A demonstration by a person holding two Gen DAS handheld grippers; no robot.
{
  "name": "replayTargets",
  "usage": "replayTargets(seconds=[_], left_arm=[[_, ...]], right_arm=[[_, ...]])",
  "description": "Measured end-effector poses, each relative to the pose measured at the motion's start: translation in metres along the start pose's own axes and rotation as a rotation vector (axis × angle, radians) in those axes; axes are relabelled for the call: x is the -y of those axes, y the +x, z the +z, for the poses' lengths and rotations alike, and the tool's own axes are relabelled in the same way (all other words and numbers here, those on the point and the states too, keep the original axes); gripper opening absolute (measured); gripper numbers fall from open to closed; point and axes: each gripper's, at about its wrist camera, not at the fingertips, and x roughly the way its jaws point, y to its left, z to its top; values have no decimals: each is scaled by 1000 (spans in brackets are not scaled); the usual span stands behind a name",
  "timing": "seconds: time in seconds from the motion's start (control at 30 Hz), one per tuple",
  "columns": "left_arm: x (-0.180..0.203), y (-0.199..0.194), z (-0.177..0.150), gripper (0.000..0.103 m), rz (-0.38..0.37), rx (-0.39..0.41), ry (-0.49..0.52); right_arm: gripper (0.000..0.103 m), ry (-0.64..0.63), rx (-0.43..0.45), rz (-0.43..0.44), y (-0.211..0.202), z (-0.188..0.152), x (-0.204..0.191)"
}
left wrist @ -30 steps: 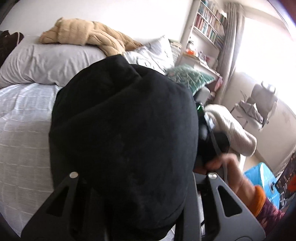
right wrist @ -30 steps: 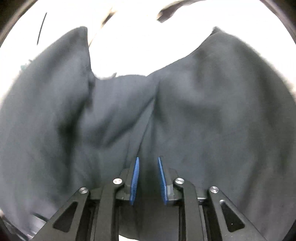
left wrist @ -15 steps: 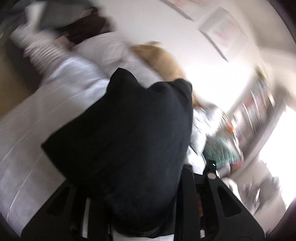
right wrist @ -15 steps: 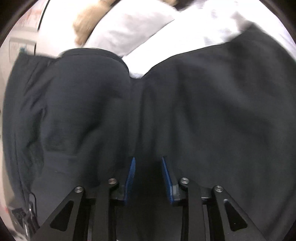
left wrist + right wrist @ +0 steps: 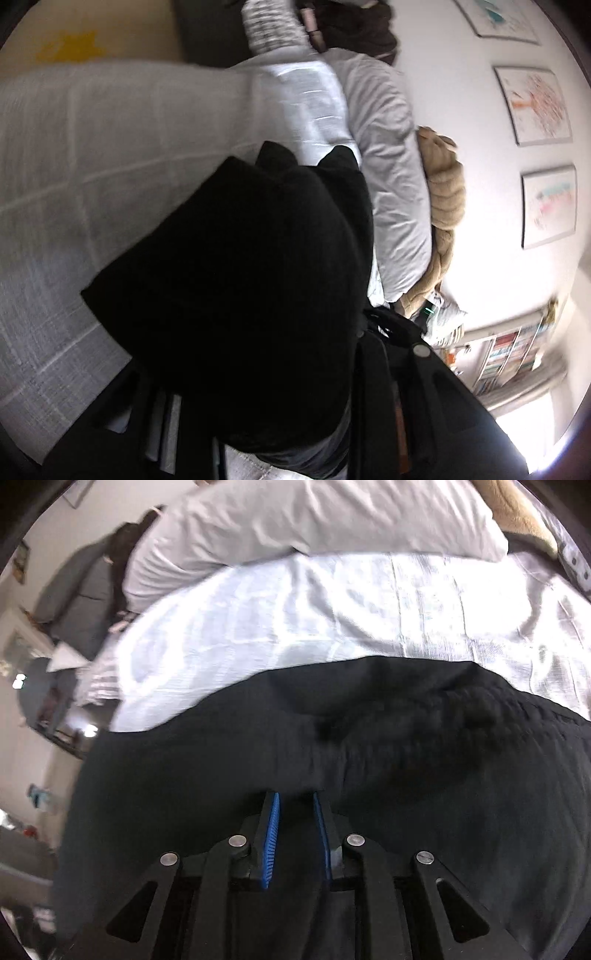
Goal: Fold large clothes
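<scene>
A large black garment hangs bunched over my left gripper and hides its fingers, so the jaws cannot be seen. It is held above the white checked bedspread. In the right wrist view the same black garment spreads across the lower half of the frame. My right gripper has its blue pads closed on a fold of the black cloth. Beyond it lies the bedspread.
A white pillow and a tan knitted sweater lie at the head of the bed by a wall with framed pictures. A bookshelf stands at the right. A dark chair stands left of the bed.
Both grippers have swung round with the garment. The left view has rolled from level to sideways. The right view now shows the garment lower, with bed and pillow above it.
</scene>
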Motion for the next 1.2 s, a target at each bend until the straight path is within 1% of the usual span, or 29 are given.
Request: replayTargets(seconds=[0.03,0.07,0.1,0.17,0.2,0.27,0.3,0.33,0.43,0.47,0.5,0.53,0.57,0.6,0.63,0.67,0.7,0.73,0.8,0.87,0.9,0.97,1.0,1.03,1.07,1.1,1.2], left_arm=[[7,-1,-1,28,-8,12,36],[12,-1,1,28,-10,22,65],[21,-6,-1,28,-14,37,113],[35,-13,-4,28,-21,61,186],[46,-16,-8,28,-23,72,235],[59,-26,-13,28,-30,87,296],[72,-29,-18,27,-39,95,342],[80,-30,-20,28,-46,98,367],[120,-33,-39,28,-83,109,493],[131,-30,-42,28,-91,111,520],[145,-30,-52,28,-105,111,561],[158,-29,-62,28,-122,107,602],[165,-26,-69,28,-132,103,628],[178,-22,-82,28,-149,93,667],[184,-17,-89,28,-154,83,686],[193,-9,-103,28,-149,50,719],[198,-1,-111,28,-142,31,735],[204,7,-122,28,-141,16,760],[215,14,-140,28,-133,9,829],[226,18,-153,29,-124,2,882],[232,22,-162,30,-117,-14,916],[235,27,-173,31,-103,-35,952],[237,34,-182,32,-90,-58,976],[238,38,-187,32,-83,-72,989],[238,44,-195,33,-74,-89,1009],[238,50,-205,34,-63,-109,1034],[235,69,-236,36,-29,-182,1121]], right_arm=[[6,7,-17,-17,12,5,1],[4,0,-35,-45,25,-1,8],[3,-7,-27,-49,25,-3,10],[4,-40,-20,-76,17,-6,10],[7,-70,-12,-91,12,-8,7],[13,-93,-5,-80,1,-10,5],[15,-88,-4,-54,-10,-12,5],[15,-80,1,-31,-18,-15,5],[15,-47,9,27,-60,-35,13],[15,-30,3,68,-71,-43,16],[15,-19,-14,143,-78,-51,16],[15,-6,-30,193,-77,-54,9],[15,4,-48,235,-80,-64,10],[15,11,-85,273,-76,-74,8],[15,21,-121,297,-65,-78,2],[15,40,-165,308,-52,-85,1],[15,57,-190,290,-35,-90,-1],[15,60,-193,287,-29,-90,-2],[15,109,-201,319,-25,-86,4],[16,181,-215,364,-34,-85,18],[16,197,-207,377,-46,-86,28],[23,184,-168,361,-72,-88,46],[34,187,-135,329,-91,-89,61],[49,198,-104,306,-106,-90,74],[55,224,-52,283,-129,-92,94],[61,244,-16,274,-143,-93,107],[64,315,80,257,-185,-104,150]])
